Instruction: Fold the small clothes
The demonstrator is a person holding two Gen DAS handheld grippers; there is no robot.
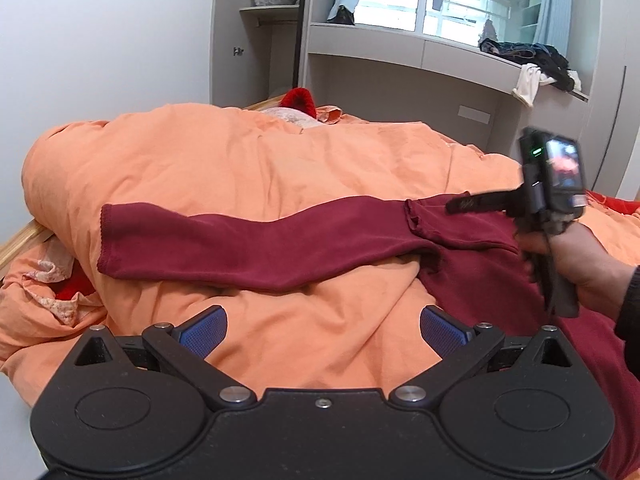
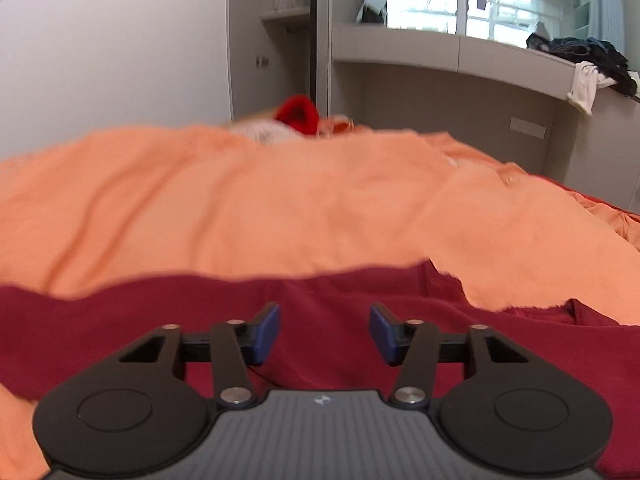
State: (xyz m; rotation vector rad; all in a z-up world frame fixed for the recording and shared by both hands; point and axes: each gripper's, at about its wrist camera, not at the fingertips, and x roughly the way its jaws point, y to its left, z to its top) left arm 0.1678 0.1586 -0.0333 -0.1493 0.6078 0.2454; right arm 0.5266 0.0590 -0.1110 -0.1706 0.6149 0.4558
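A dark red long-sleeved top (image 1: 256, 248) lies on an orange duvet (image 1: 240, 168). One sleeve stretches out to the left and its body runs off to the lower right. My left gripper (image 1: 323, 332) stands open over bare duvet just in front of that sleeve, holding nothing. A hand (image 1: 580, 256) holds my right gripper (image 1: 460, 203) low over the top's neckline area at the right. In the right wrist view my right gripper (image 2: 325, 330) is open above the dark red top (image 2: 320, 292), with cloth under the blue pads (image 2: 268, 332) but none pinched between them.
The duvet bulges high at the back. A bright red knitted item (image 1: 298, 98) lies behind it. A wooden bed rail (image 1: 24, 236) shows at the left. A grey window ledge (image 1: 460, 56) carries a heap of dark clothes (image 1: 532, 56). Grey shelves (image 1: 272, 10) stand against the wall.
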